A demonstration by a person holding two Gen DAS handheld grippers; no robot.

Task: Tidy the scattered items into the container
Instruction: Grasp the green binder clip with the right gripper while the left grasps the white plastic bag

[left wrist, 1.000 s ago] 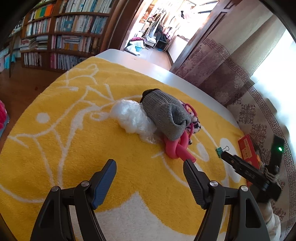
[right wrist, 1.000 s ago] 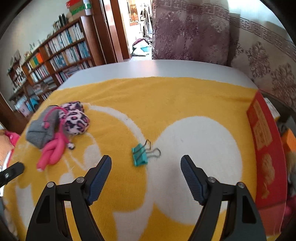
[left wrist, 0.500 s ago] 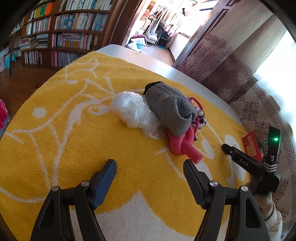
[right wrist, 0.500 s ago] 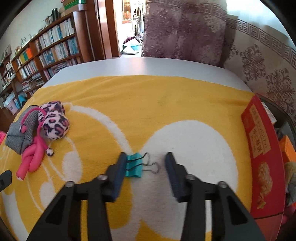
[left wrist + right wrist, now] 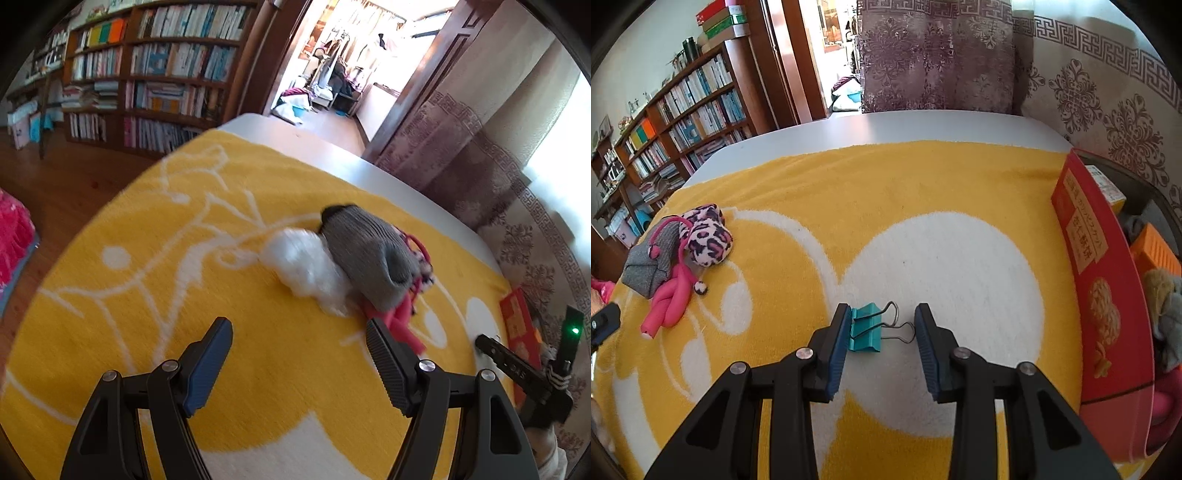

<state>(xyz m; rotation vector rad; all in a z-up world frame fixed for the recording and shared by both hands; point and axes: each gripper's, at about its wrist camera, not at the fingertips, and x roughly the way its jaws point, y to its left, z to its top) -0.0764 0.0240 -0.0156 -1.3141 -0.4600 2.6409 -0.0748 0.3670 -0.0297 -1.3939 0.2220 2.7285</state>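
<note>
Here the right gripper (image 5: 881,328) pinches the teal binder clip (image 5: 866,328) on the white patch of the yellow towel (image 5: 886,184), left of the red container (image 5: 1108,295); the left gripper (image 5: 299,354) hangs half-open, empty, near the grey sock (image 5: 365,254) and white wad (image 5: 306,269).

Daylight, bright — source is the window (image 5: 561,177) at the right edge of the left wrist view, blown out to white. Doorway (image 5: 343,74) also overexposed. Left wrist view is motion-blurred — the white bag (image 5: 303,266) smeared. Right wrist view sharp. Fisheye bending, black vignette at corners.
</note>
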